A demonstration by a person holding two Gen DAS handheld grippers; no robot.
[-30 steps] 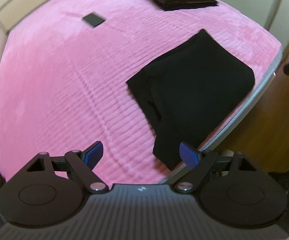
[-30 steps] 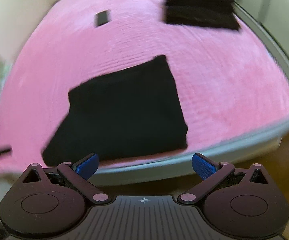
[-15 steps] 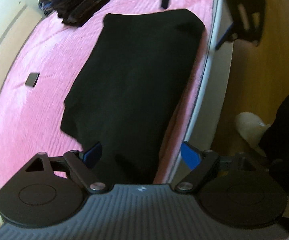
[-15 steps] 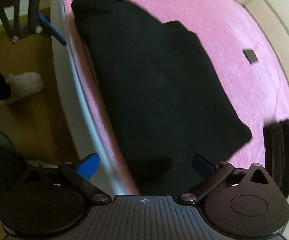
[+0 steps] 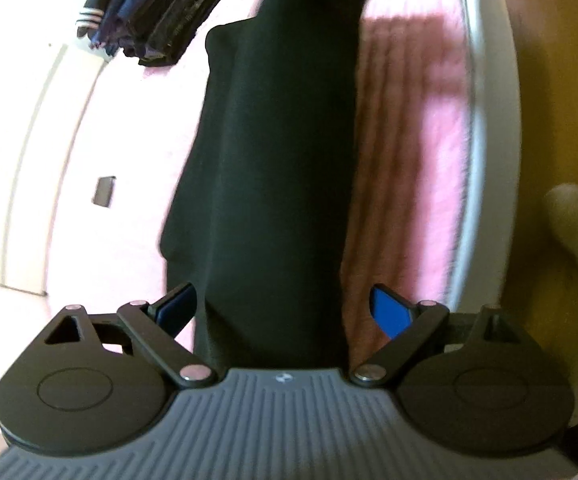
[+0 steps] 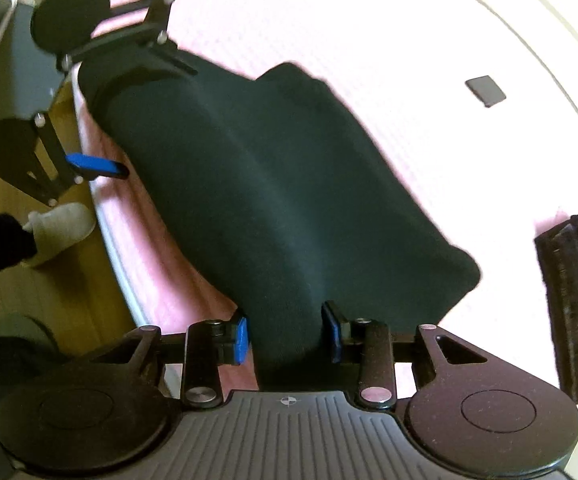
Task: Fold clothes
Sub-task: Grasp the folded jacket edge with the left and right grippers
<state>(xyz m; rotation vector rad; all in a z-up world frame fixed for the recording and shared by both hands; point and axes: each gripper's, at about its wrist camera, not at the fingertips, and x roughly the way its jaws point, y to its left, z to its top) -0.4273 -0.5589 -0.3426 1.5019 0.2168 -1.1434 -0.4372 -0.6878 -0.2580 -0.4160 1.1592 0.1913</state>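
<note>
Soft, limp black garment (image 6: 273,184) on a pink bed (image 5: 409,128): right tongs (image 6: 285,334) pinch one end; left tongs (image 5: 283,310) straddle the opposite end, wide.

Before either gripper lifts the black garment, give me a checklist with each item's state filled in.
1. Right gripper closed on the black garment: ok, cloth sits between narrowed pads.
2. Left gripper closed on cloth: not ok, fingers wide open astride it.
3. Garment lying flat on the pink bedspread: ok.
4. Both grippers at opposite ends: ok.
5. Stack of folded clothes clear of the garment: ok.
6. Small dark object clear: ok.
</note>
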